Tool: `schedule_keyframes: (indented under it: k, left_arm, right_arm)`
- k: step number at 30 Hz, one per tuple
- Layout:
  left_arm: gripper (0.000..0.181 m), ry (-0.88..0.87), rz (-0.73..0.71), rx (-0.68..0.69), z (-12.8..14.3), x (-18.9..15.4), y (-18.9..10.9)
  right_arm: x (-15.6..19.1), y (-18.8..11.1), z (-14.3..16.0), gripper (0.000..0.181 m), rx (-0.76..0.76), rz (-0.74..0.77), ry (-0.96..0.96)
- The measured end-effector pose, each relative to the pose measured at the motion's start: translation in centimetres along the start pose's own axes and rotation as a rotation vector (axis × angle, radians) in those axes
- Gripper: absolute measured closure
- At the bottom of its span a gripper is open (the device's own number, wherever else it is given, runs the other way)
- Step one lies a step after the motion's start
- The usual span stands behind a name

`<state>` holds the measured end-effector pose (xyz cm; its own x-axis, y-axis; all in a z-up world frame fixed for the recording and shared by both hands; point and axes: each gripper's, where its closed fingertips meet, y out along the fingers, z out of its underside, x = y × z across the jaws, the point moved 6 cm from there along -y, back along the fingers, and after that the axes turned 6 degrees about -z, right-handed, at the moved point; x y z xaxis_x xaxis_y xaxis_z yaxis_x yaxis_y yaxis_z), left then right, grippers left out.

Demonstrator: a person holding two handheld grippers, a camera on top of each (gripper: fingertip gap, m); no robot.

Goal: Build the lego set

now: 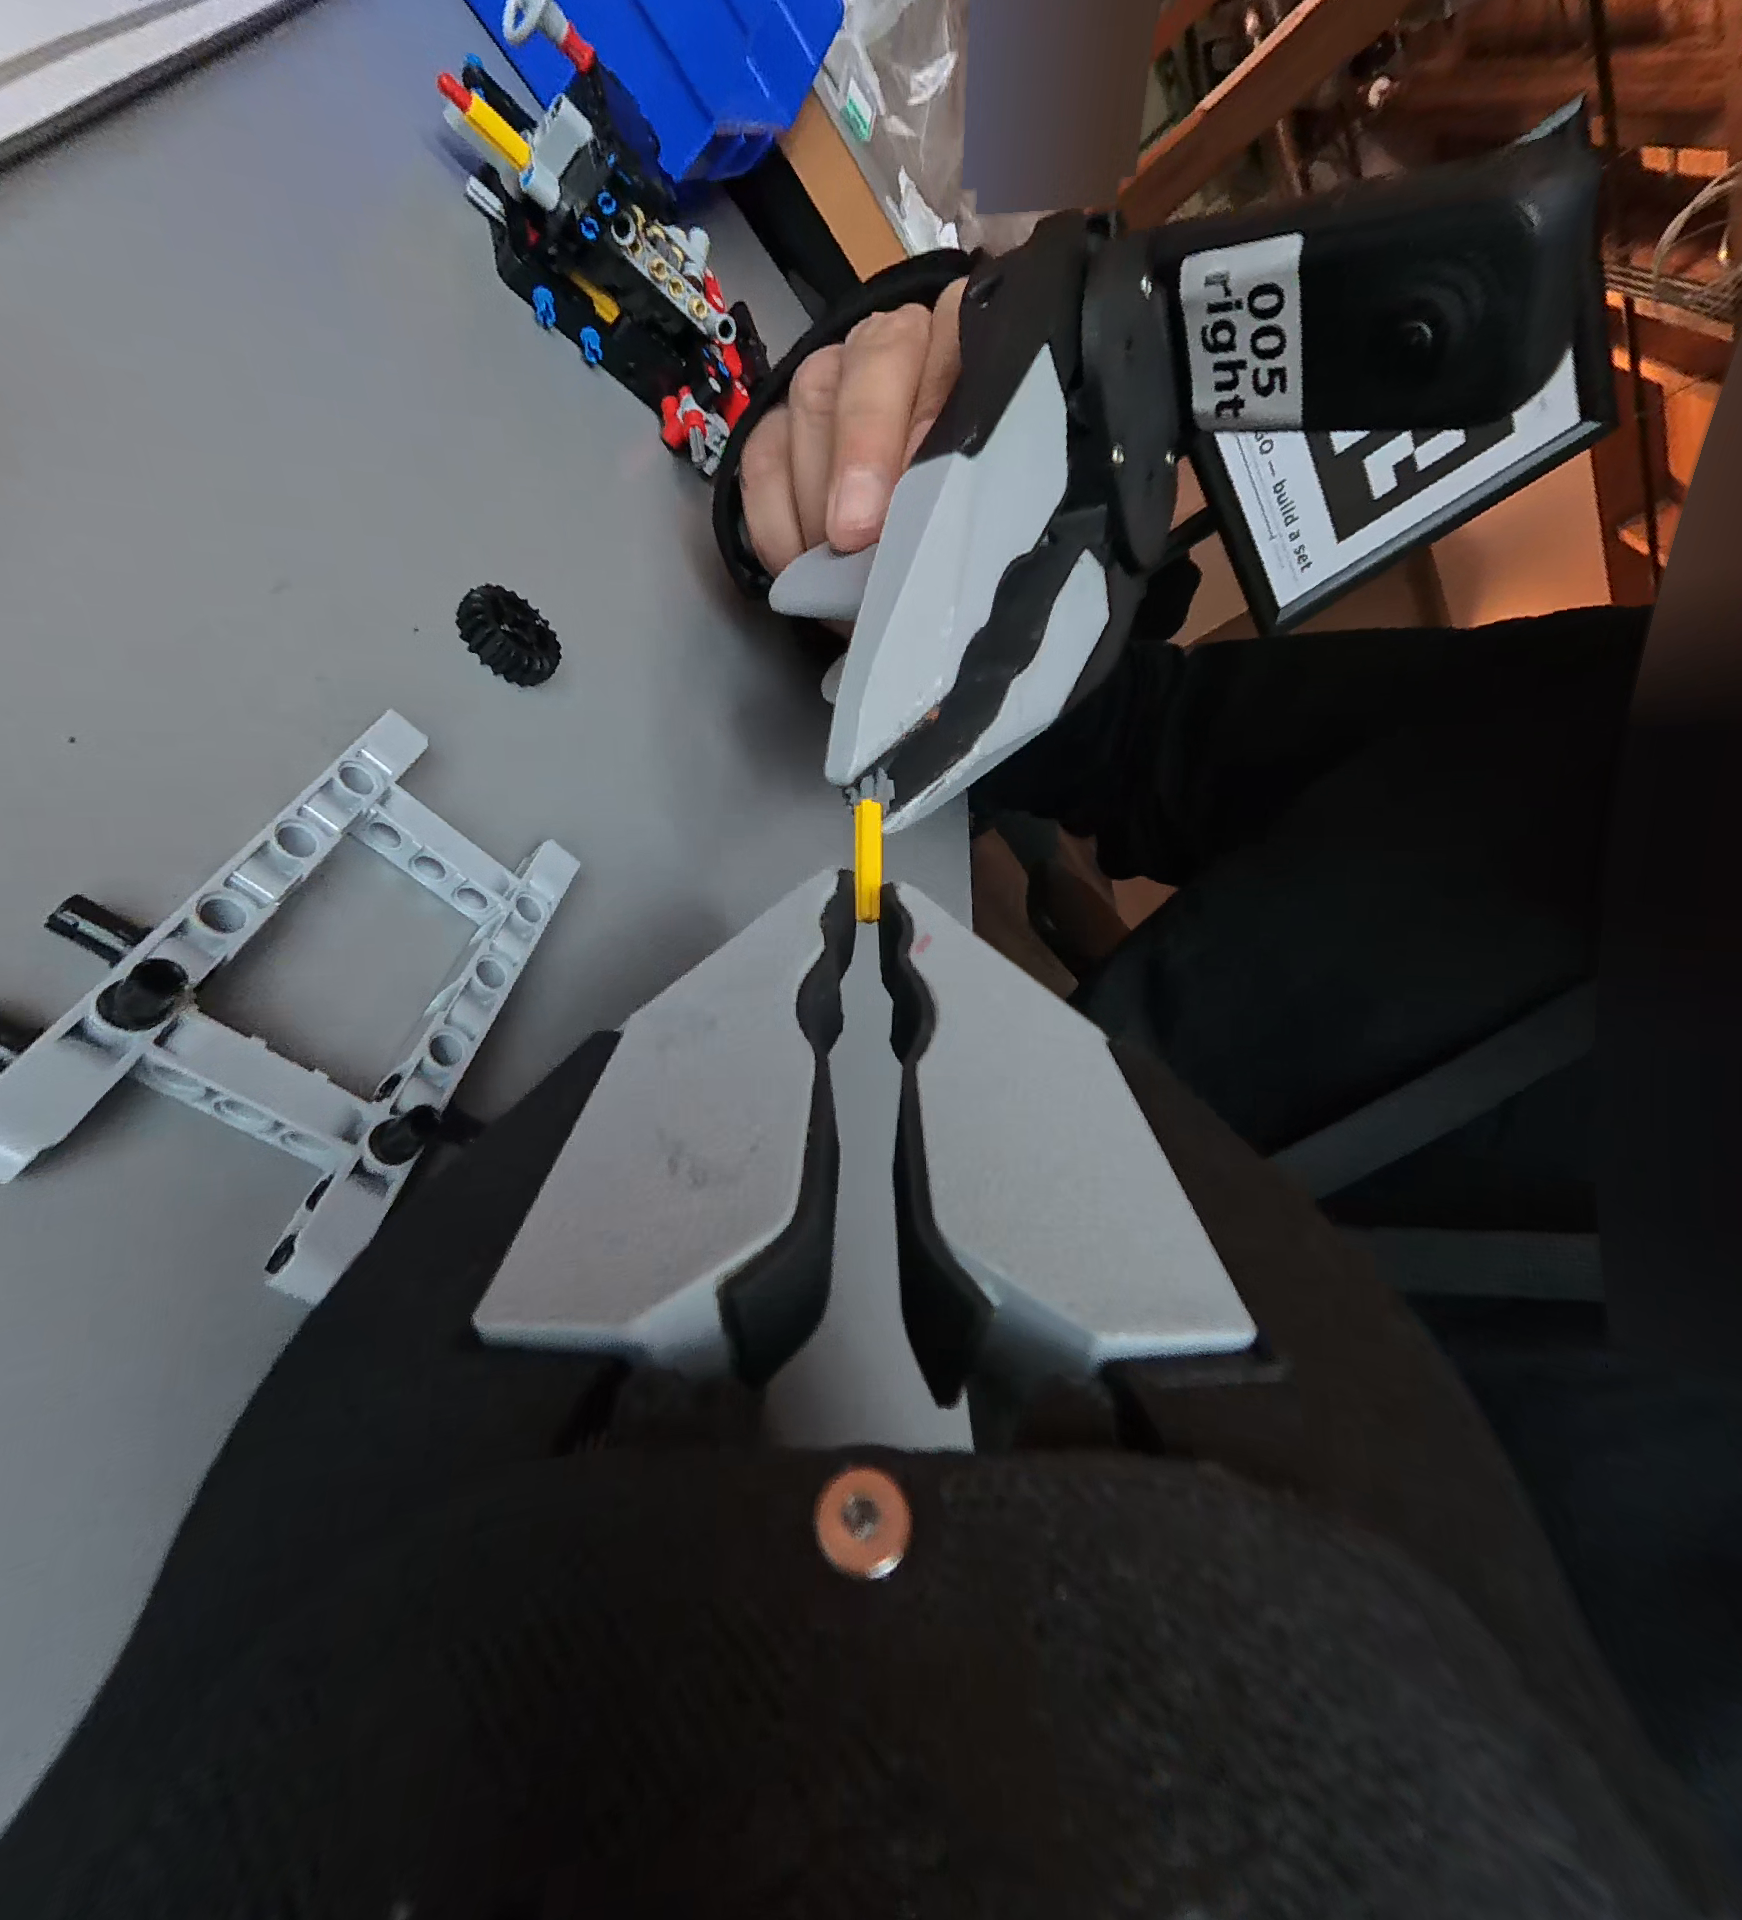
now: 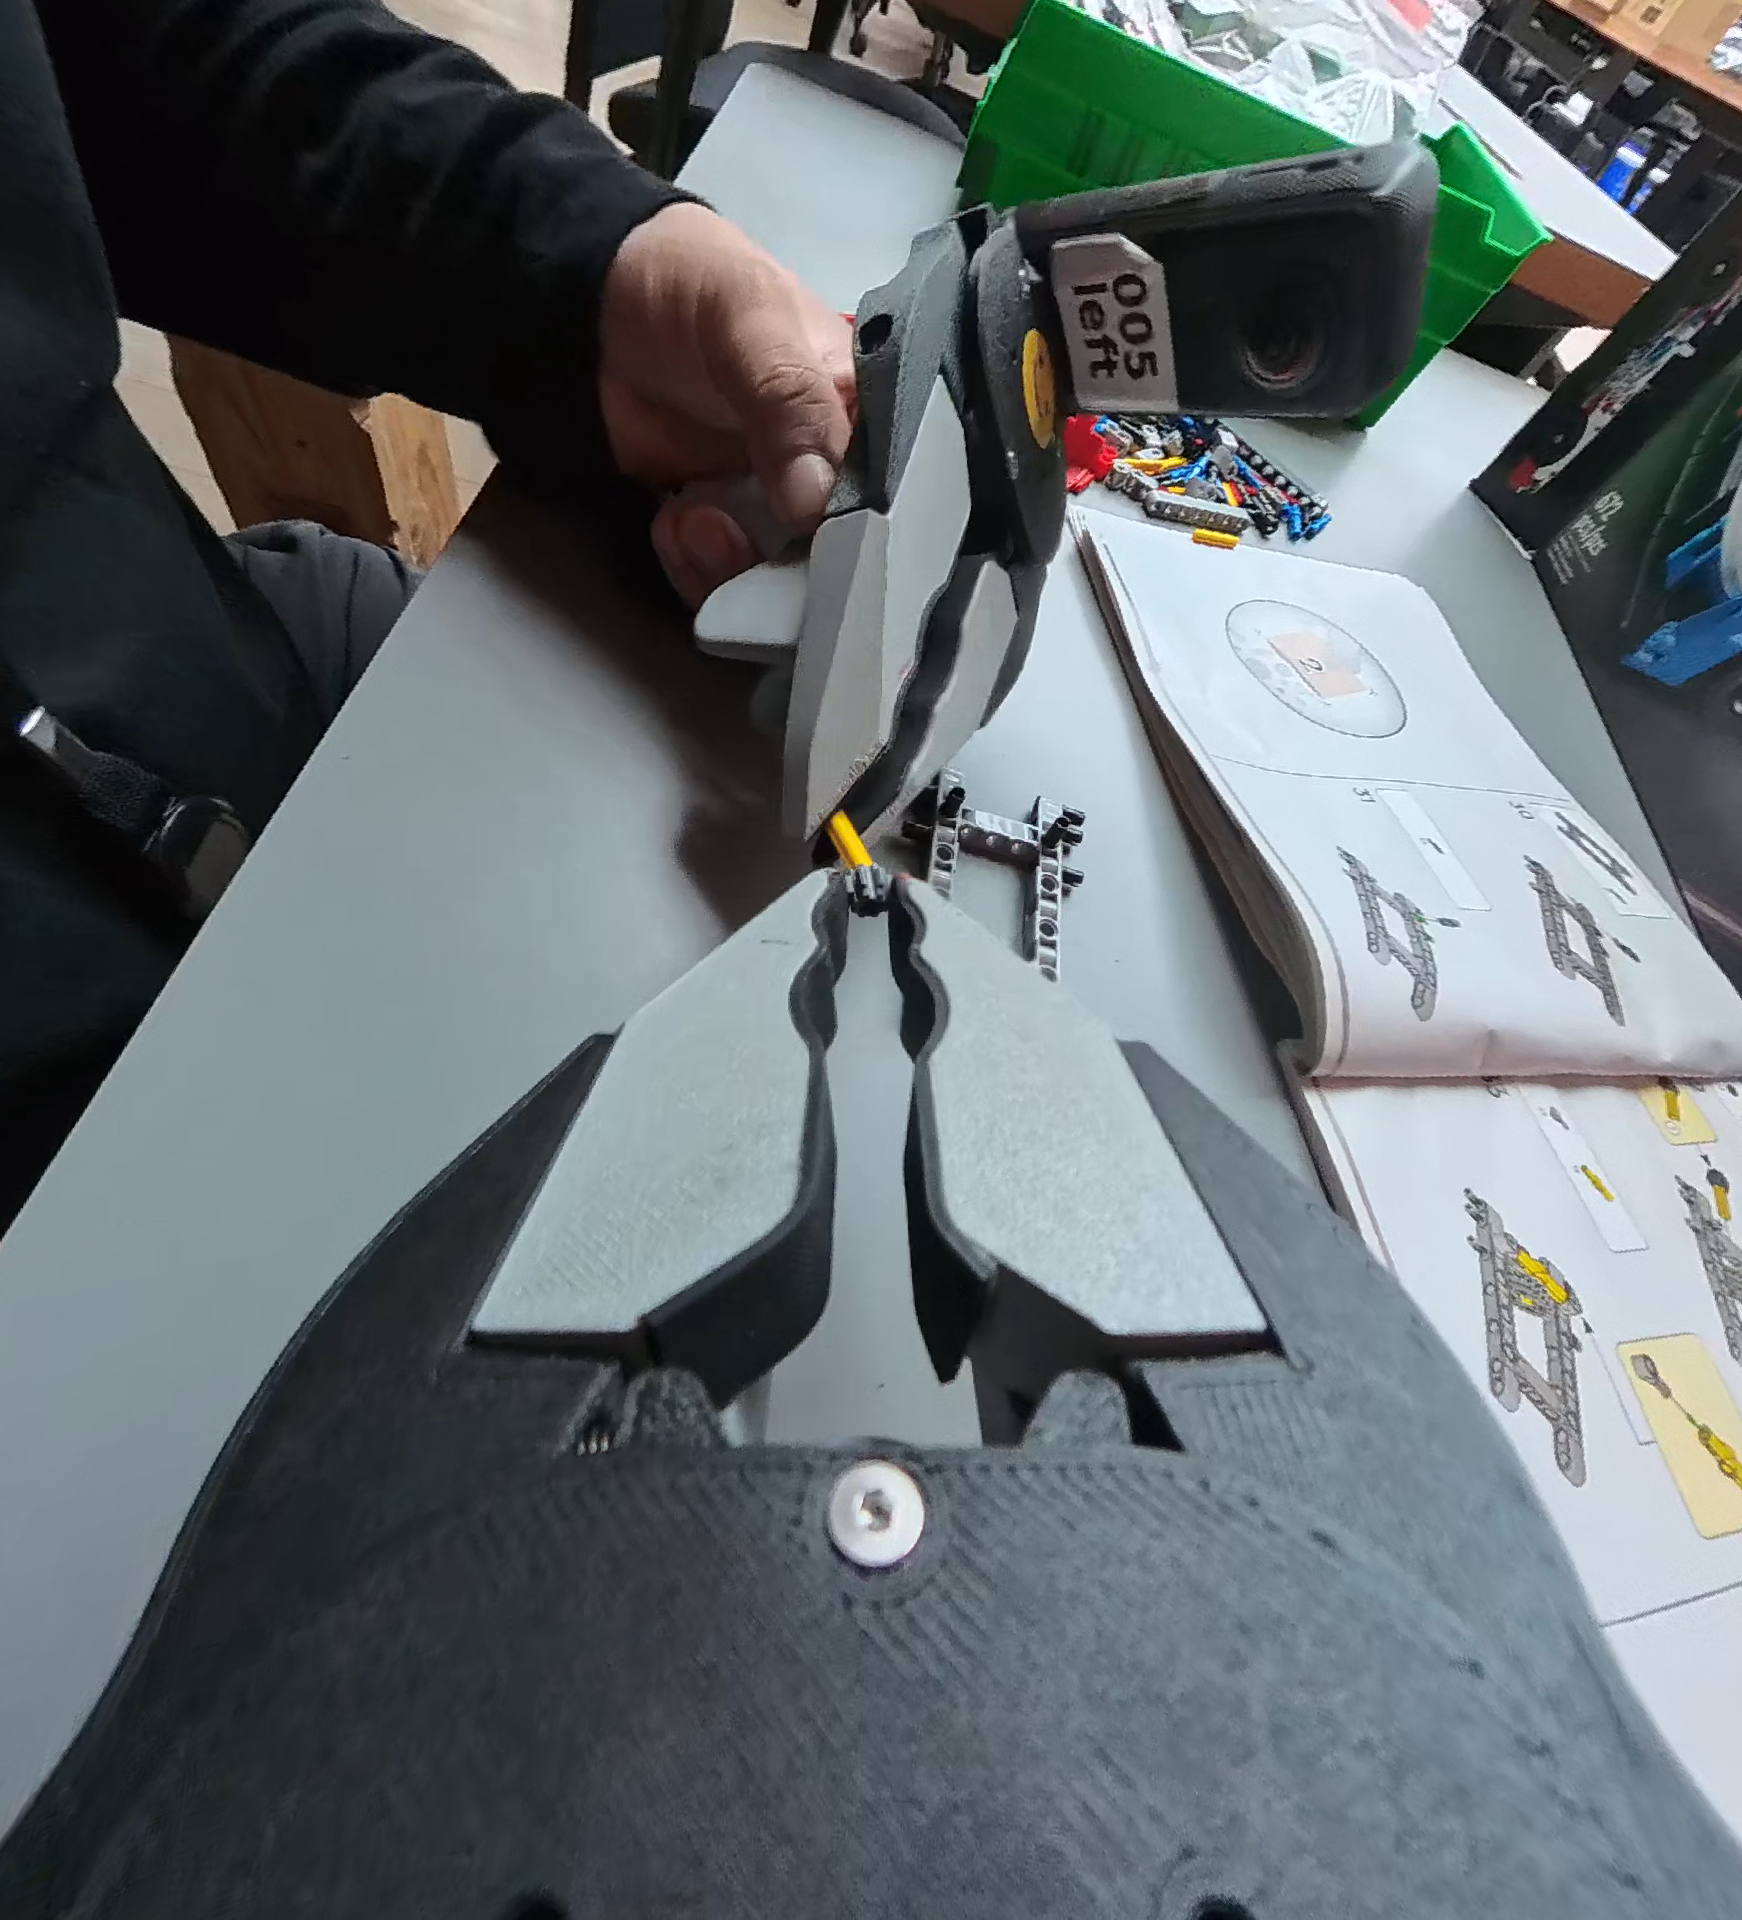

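Observation:
My left gripper [image 1: 865, 906] is shut on one end of a thin yellow axle [image 1: 867, 857]. My right gripper [image 2: 867, 896] is shut on a small dark grey connector [image 2: 868, 889] fitted on the axle's other end [image 2: 849, 840]. The two grippers meet tip to tip above the grey table near its front edge. The right gripper also shows in the left wrist view [image 1: 875, 795], the left one in the right wrist view [image 2: 836, 826]. A light grey beam frame with black pins [image 1: 254, 997] lies flat on the table, left of the grippers; it shows in the right wrist view too [image 2: 1012, 852].
A black gear [image 1: 507, 634] lies loose beyond the frame. A partly built black model [image 1: 618, 260] and a blue bin [image 1: 680, 73] stand farther back. An open instruction booklet [image 2: 1449, 831], a pile of loose parts [image 2: 1199, 478], a green bin [image 2: 1158, 125] and the set's box [image 2: 1698, 561] are at the right. My right gripper's tips are some 8 cm from the black gear [image 1: 507, 634].

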<state>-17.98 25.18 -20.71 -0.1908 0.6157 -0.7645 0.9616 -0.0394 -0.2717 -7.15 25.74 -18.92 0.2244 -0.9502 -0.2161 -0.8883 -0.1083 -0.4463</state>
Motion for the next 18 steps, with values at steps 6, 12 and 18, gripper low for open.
schedule_keyframes:
  k: [6, 12, 18]
  left_arm:
    - [0.180, -0.028, 0.015, 0.081, 0.5, 0.2, 0.5]
    - [0.179, -0.024, 0.001, 0.171, 1.0, 0.5, 0.7]
    - [0.180, -0.020, 0.013, 0.170, 1.1, 0.3, 0.7]
  right_arm:
    - [0.7, 0.2, 0.4, 0.176, 0.070, -0.046, -0.059]
    - [1.5, 0.7, 0.7, 0.176, 0.118, -0.058, -0.101]
    - [1.6, 0.7, 0.6, 0.176, 0.111, -0.055, -0.089]
